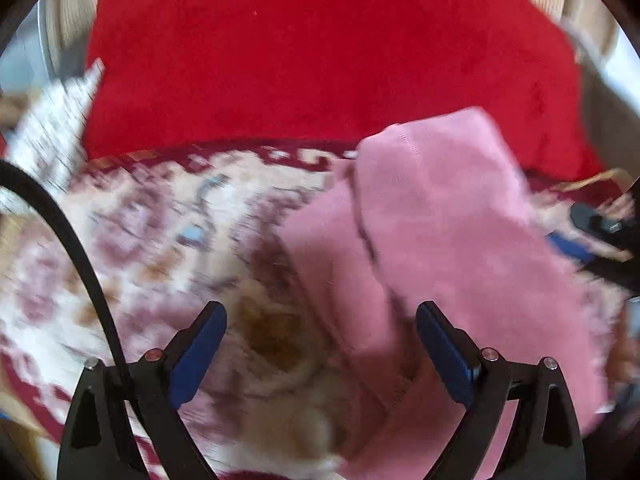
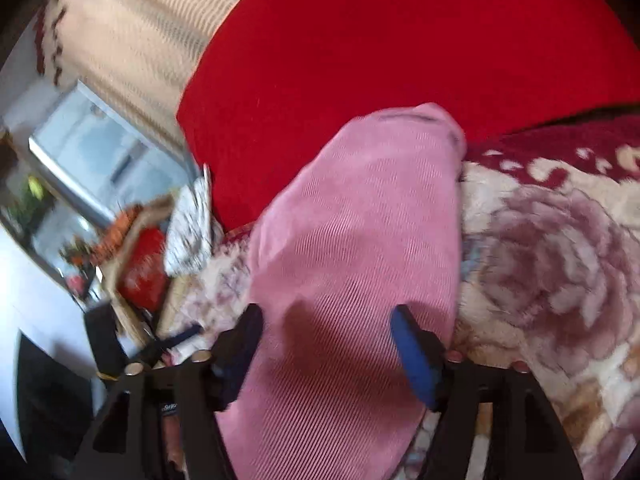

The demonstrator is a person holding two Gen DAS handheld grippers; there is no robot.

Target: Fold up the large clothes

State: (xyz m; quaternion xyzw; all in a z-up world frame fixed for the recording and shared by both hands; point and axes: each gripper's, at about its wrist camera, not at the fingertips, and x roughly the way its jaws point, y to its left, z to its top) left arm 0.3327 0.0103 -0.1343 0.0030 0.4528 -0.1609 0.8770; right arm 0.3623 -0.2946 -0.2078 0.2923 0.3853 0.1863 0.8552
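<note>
Pink sweater (image 2: 352, 240) soft, floppy, likely light; grip hem corners. Left gripper (image 1: 320, 344) and right gripper (image 2: 326, 340) both spread, grasping nothing

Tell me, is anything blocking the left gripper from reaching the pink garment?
Nothing visible does. The left gripper is open over the floral blanket, and the pink garment lies right beside its right finger, with no object between.

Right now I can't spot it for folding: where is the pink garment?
The pink garment lies on the floral blanket, just in front of the red cushion; right-wrist view centre, left-wrist view right.
</note>
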